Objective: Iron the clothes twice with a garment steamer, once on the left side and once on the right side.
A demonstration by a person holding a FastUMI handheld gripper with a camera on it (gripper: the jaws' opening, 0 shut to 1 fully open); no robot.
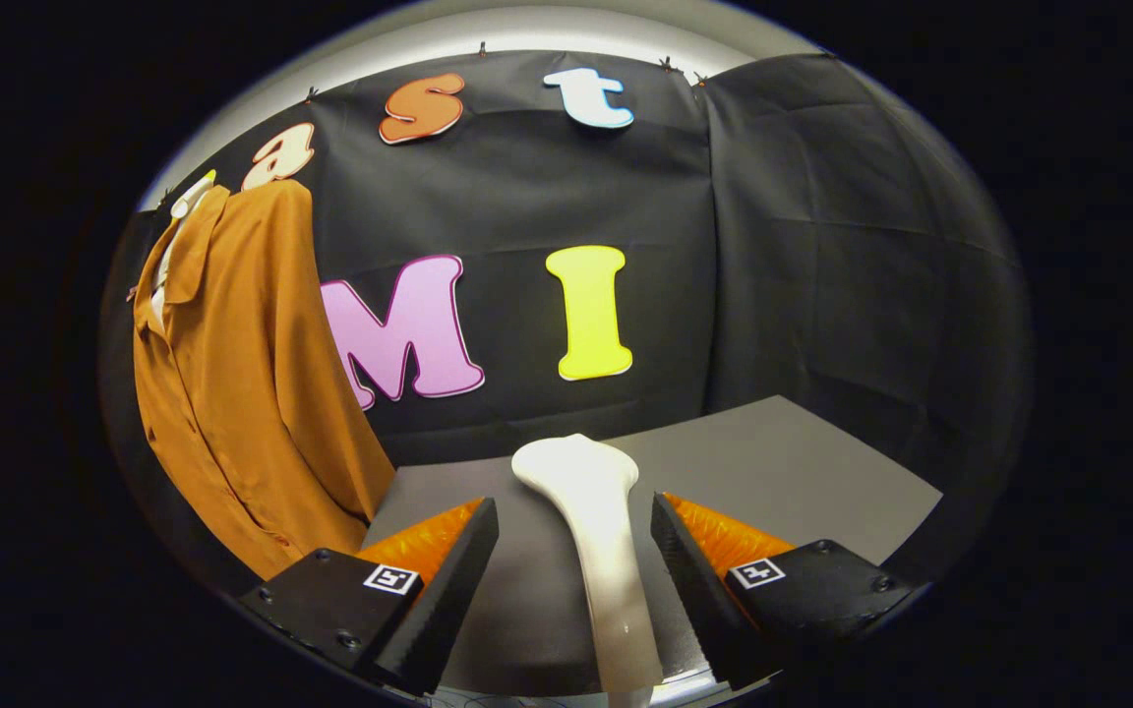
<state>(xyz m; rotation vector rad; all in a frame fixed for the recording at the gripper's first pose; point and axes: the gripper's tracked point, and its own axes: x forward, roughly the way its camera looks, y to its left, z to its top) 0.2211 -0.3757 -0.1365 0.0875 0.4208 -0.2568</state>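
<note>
White plastic steamer (594, 531): lay on the grey table (803, 462), lower centre of the frame, between the fingers.
Long axis: ran straight ahead along the fingers, head at the far end.
Gripper (574, 541): fingers spread, each clear of the handle, nothing gripped.
Rust-orange shirt (242, 393): hung at the left of the frame, well apart from the steamer.
Coming move, likely: close on the handle.

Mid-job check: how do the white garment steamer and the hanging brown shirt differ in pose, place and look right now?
The white garment steamer lies on the grey table, between the open gripper fingers, which are clear of it; the brown button-up shirt hangs upright against the booth wall, beyond the left finger. The steamer is smooth and rigid, narrow at the handle and flaring at its head; the shirt is soft and draped in folds. Neither is held by the gripper.
</note>
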